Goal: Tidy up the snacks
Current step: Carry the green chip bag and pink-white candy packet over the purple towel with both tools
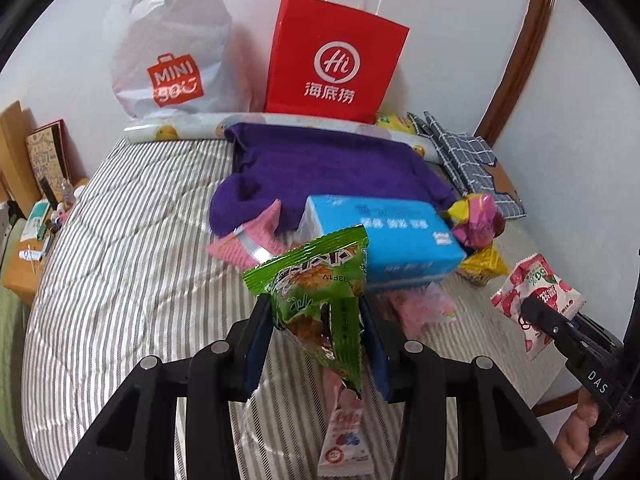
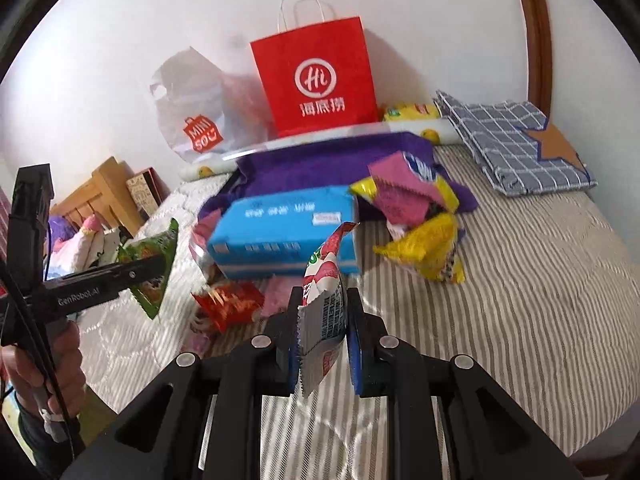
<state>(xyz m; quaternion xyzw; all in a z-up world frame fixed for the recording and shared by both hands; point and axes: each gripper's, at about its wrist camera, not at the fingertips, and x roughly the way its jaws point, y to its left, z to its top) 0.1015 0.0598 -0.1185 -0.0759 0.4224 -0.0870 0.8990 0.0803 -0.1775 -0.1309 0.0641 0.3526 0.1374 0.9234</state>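
Sorting step underway: left gripper (image 1: 316,312) clamped on green snack packet (image 1: 316,280), right gripper (image 2: 322,312) clamped on red-white strawberry packet (image 2: 324,280), both lifted above striped bed (image 1: 120,260). Next probably: carry to red paper bag (image 1: 336,56), release inside.

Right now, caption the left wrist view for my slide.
Left tool grips a green foil snack packet above the striped bed, before a blue tissue pack.

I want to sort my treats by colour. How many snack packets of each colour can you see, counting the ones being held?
Green: 1, green packet in the left gripper
Red and white: 1, strawberry packet in the right gripper
Yellow: 1
Pink and yellow: 1
Red: 1
Pink: 2
Total: 7
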